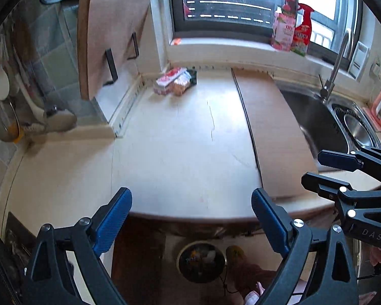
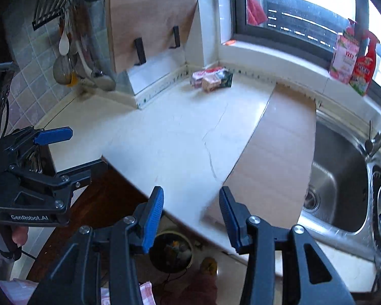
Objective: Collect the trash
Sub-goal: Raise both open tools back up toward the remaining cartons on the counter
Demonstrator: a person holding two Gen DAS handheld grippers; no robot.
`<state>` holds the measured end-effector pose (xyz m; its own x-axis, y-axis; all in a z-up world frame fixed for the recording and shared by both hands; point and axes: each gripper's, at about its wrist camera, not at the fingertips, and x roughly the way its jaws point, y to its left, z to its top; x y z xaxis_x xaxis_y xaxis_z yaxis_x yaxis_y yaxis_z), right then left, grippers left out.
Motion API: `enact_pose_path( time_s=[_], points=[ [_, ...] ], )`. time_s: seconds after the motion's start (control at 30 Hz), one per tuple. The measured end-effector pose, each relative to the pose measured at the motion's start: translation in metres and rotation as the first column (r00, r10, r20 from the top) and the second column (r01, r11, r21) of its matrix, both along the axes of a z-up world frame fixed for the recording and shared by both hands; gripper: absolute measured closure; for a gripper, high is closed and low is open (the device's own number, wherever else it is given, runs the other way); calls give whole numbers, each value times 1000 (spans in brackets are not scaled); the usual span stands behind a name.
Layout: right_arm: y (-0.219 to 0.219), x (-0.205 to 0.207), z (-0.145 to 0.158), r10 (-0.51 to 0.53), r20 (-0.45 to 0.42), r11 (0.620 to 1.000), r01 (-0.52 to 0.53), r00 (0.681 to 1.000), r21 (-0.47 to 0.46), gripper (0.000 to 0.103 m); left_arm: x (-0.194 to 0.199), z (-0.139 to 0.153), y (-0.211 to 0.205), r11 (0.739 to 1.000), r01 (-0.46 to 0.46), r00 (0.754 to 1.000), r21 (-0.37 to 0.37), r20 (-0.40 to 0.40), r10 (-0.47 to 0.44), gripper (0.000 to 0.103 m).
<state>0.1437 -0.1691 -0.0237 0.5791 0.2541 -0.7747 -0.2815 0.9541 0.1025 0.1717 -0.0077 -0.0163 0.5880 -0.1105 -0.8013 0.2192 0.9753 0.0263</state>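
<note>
The small heap of pink-and-white crumpled wrappers (image 1: pixel 174 82) lies in the far corner of the cream stone table (image 1: pixel 180 152) under the window — well ahead of both empty grippers, left gripper (image 1: pixel 191 216) spread wide, right gripper (image 2: pixel 191 218) half-open — neither clearly nearer.

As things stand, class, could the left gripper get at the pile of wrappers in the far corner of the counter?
Probably yes. The left gripper is open and empty, and bare counter lies between it and the wrappers. Nothing blocks the path, though it must travel the counter's whole depth.
</note>
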Motion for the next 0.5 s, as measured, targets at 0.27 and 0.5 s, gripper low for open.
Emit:
enact_pose_path(
  time_s=[0.27,0.5],
  points=[
    [-19,61,25,9,48,1000,-8,999,-15,57,59,21,-11,1000,-26,998,15,57,25,8],
    [-32,121,32,39,65,999,-37,997,-33,57,131,15,-15,996,-88,995,26,50,87,7]
  ],
)
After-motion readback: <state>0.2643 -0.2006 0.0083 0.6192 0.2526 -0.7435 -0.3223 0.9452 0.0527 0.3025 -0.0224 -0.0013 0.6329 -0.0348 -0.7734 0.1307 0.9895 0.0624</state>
